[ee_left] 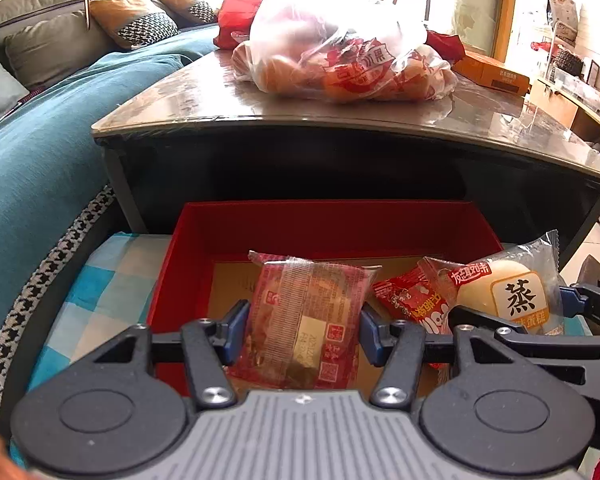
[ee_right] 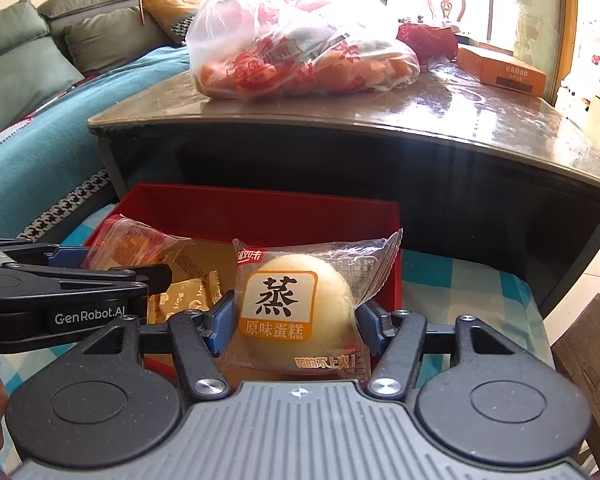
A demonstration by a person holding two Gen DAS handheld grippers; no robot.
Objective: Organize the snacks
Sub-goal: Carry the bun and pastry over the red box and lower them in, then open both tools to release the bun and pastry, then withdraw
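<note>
Red cardboard forms the open box [ee_left: 204, 232] below the desk [ee_right: 480, 120]. Over it, the left gripper [ee_left: 302, 330] is clamped on a red-wrapped pastry [ee_left: 300, 320], and the right gripper [ee_right: 294, 322] pinches a steamed cake packet [ee_right: 300, 308] by its sides. Small snacks [ee_right: 188, 296] lie in the box, partly hidden behind the grippers. Contents of the clear bag [ee_right: 292, 40] on the desk are hard to make out.

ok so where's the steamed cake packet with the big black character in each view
Left wrist: steamed cake packet at right edge, held by the right gripper.
Right wrist: centre, clamped between the blue pads, over the red box.
Shared landmark: clear snack bag on the table.
</note>
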